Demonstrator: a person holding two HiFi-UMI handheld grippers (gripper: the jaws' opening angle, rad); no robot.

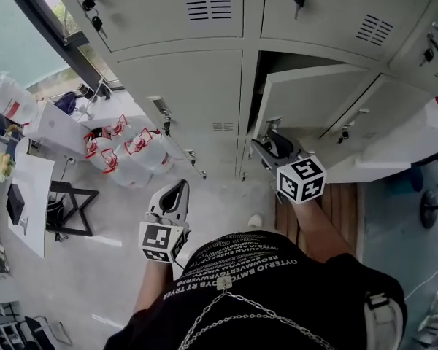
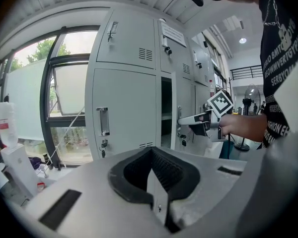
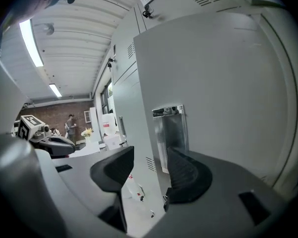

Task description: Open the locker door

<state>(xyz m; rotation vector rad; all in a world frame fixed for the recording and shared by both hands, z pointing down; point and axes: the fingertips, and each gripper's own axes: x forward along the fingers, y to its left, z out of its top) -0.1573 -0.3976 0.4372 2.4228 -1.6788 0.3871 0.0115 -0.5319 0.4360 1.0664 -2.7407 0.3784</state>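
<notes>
Just ahead of the released right claw (image 3: 151, 153), the ajar locker door (image 3: 223, 83); left claw (image 2: 153, 155) clenched, empty.

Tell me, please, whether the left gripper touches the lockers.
Apart. The head view shows the left gripper over the floor, a clear gap short of the lockers.

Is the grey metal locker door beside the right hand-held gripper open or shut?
Open: the grey metal locker door stands swung out, dark gap behind.

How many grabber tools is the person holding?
2. The left gripper is held back from the lockers, jaws shut. The right gripper is up at the open locker door, jaws open. None seem hidden.
</notes>
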